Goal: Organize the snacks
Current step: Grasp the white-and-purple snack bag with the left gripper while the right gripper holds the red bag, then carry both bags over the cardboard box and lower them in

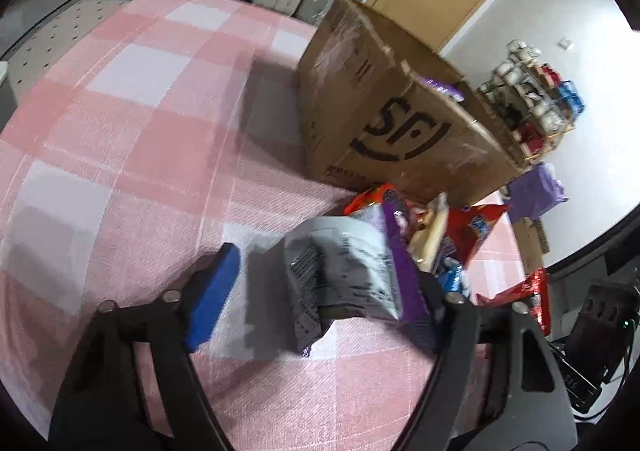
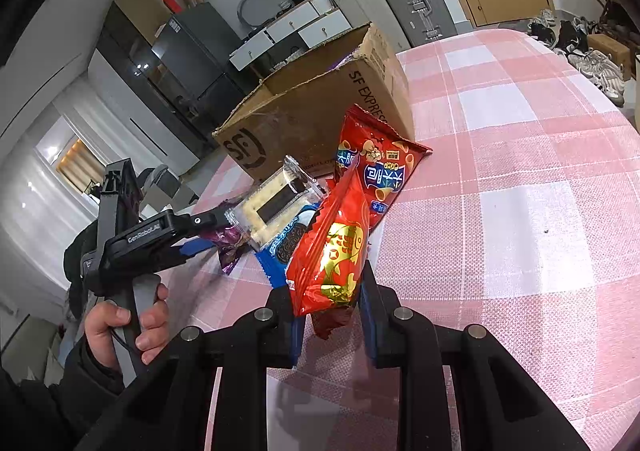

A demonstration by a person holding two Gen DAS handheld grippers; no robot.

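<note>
On the pink checked tablecloth [image 2: 520,171], the left gripper [image 1: 320,283] stands part-open around a purple snack packet [image 1: 352,271], its long axis running along the fingers; whether the pads yet bite cannot be told. The right gripper [image 2: 328,315] is clamped on a red snack bag [image 2: 332,251]. The open cardboard box [image 2: 312,107] sits just beyond the snack pile, nearer the left hand [image 2: 124,327].

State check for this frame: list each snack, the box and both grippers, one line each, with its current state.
Brown cardboard box: open-topped, upright on the pink checked cloth.
Red-and-gold snack bag: clamped in the right gripper, lifted.
Purple-edged grey packet: between the left gripper's open jaws, not yet pinched.
Clear wrapped wafer pack: lying on the snack pile.
Blue cookie packet: flat beneath the pile.
Red chip bag: leaning beside the box.
</note>
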